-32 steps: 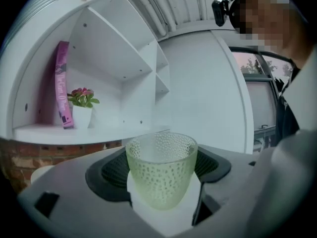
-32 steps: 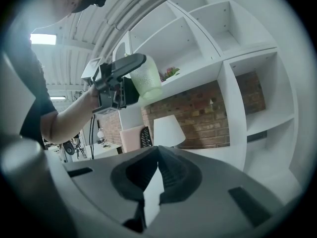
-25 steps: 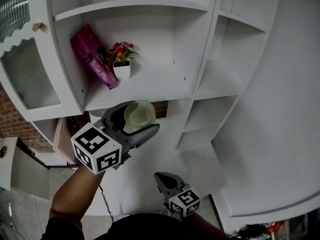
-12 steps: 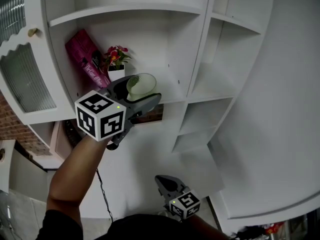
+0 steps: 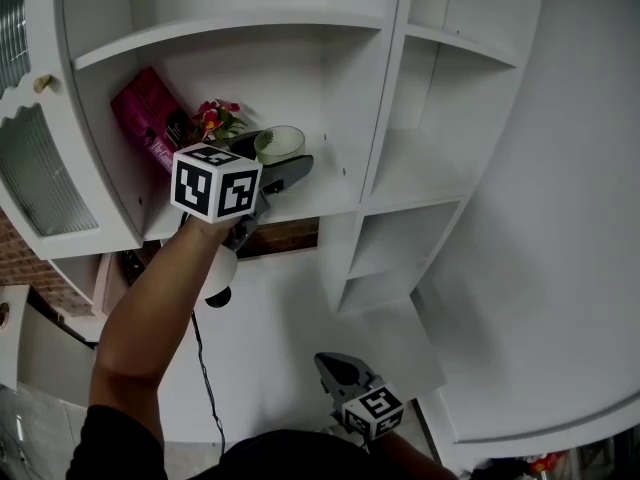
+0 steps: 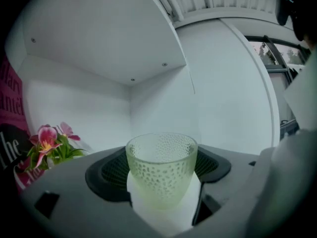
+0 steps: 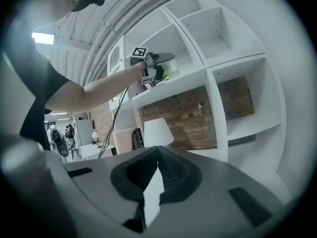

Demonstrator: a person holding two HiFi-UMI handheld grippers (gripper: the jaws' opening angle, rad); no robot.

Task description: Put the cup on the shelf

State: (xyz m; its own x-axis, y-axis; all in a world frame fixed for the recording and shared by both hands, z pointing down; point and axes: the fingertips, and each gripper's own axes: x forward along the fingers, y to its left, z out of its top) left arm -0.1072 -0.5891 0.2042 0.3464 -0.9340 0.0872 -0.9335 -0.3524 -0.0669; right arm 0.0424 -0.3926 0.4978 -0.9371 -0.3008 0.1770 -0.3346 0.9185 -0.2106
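A pale green dimpled glass cup [image 5: 280, 144] stands upright between the jaws of my left gripper [image 5: 285, 158], which is shut on it. In the left gripper view the cup [image 6: 161, 170] fills the middle, with the dark pads on both sides. It is inside the white shelf compartment, over the shelf board [image 5: 320, 190]; I cannot tell whether its base touches the board. The right gripper view shows the same cup [image 7: 172, 67] from afar at the board's front edge. My right gripper [image 5: 335, 366] hangs low, shut and holding nothing.
A small pot of pink flowers [image 5: 213, 120] and a leaning magenta book [image 5: 143, 126] stand just left of the cup. A vertical divider [image 5: 380, 118] bounds the compartment on the right. A ribbed-glass cabinet door [image 5: 40, 168] is at far left, and a white lamp [image 5: 218, 273] stands below.
My left gripper has risen and gone forward with the cup, from below the shelf board into the compartment beside the flowers. The right gripper has stayed low.
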